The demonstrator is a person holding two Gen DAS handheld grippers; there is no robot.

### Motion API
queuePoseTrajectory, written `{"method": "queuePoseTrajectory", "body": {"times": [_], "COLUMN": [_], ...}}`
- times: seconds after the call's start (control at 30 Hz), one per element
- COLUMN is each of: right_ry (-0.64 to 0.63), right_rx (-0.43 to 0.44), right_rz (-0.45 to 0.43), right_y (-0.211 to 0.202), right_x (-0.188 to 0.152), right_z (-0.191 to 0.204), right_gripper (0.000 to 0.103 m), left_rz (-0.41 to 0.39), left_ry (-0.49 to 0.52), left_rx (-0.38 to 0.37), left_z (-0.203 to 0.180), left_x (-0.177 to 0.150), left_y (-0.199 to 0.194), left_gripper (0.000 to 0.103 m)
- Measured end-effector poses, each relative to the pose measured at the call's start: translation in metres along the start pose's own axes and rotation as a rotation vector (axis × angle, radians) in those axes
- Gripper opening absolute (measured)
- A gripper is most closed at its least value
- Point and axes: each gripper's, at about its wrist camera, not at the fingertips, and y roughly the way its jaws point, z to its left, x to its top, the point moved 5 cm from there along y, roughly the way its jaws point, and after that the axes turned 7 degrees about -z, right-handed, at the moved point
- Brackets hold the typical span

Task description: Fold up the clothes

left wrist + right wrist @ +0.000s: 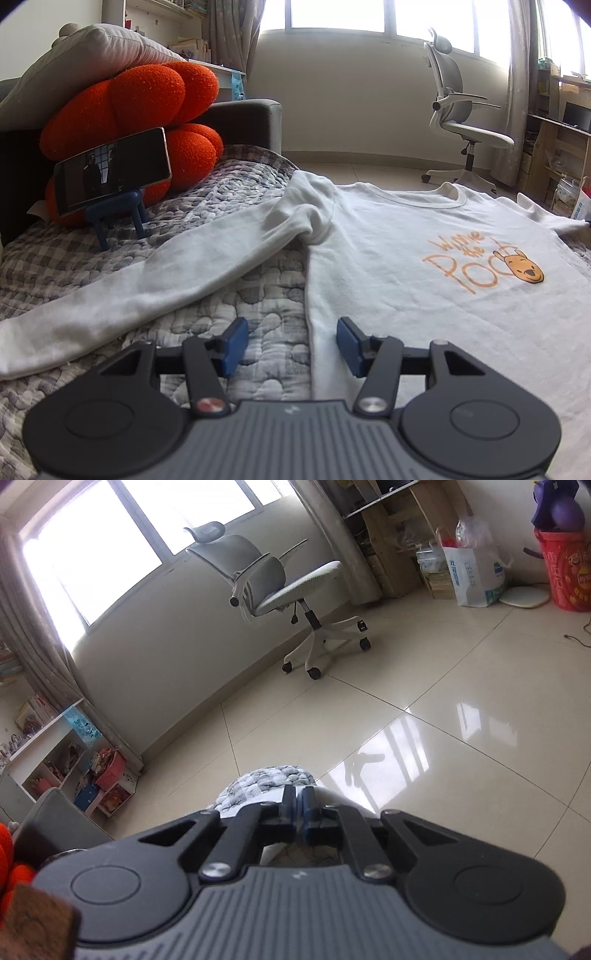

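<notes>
White shirt (406, 258) spread flat on quilt (240, 295), ready for folding; left gripper (291, 343) half open, empty, straddling side hem, poised to pinch; right gripper (297, 805) closed, whether on cloth unclear.

A white long-sleeved cotton shirt (424, 266) is laid flat, front up, on a quilted bedcover. An orange "Winnie the Pooh" print with a bear's head is seen on the chest. The ribbed round neckline is turned toward the window. One sleeve is stretched out diagonally across the cover, bunched at the armpit. The side seam is seen running straight; the hem is not visible
</notes>
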Motion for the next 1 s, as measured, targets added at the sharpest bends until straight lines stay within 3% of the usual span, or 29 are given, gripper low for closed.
{"method": "queuePoseTrajectory", "body": {"times": [0.13, 0.27, 0.37, 0.43, 0.67, 0.73, 0.8, 1.0], "right_ry": [0.050, 0.016, 0.065, 0.103, -0.001, -0.023, -0.054, -0.178], "right_rx": [-0.113, -0.169, -0.068, 0.014, 0.128, 0.147, 0.163, 0.265], "right_rz": [0.061, 0.003, 0.076, 0.114, 0.073, 0.053, 0.028, 0.019], "right_y": [0.020, 0.021, 0.020, 0.011, -0.065, -0.088, -0.109, -0.165], "right_x": [-0.016, -0.008, -0.011, -0.009, 0.012, 0.018, 0.022, 0.025], "right_z": [-0.020, -0.012, -0.006, -0.002, -0.001, -0.006, -0.012, -0.012], "right_gripper": [0.003, 0.001, 0.004, 0.011, 0.015, 0.028, 0.033, 0.034], "left_rz": [-0.001, 0.001, 0.005, 0.007, 0.007, 0.016, 0.023, 0.030], "left_ry": [-0.006, -0.014, -0.027, -0.031, -0.003, -0.019, -0.041, -0.104], "left_rx": [-0.003, -0.008, -0.017, -0.024, -0.025, -0.027, -0.032, -0.055], "left_z": [0.001, 0.002, 0.004, 0.006, 0.028, 0.038, 0.048, 0.064], "left_x": [0.000, 0.000, 0.000, 0.001, -0.005, -0.008, -0.012, -0.023], "left_y": [-0.001, 0.000, -0.001, -0.004, -0.043, -0.056, -0.070, -0.109], "left_gripper": [0.055, 0.055, 0.055, 0.055, 0.055, 0.055, 0.055, 0.055]}}
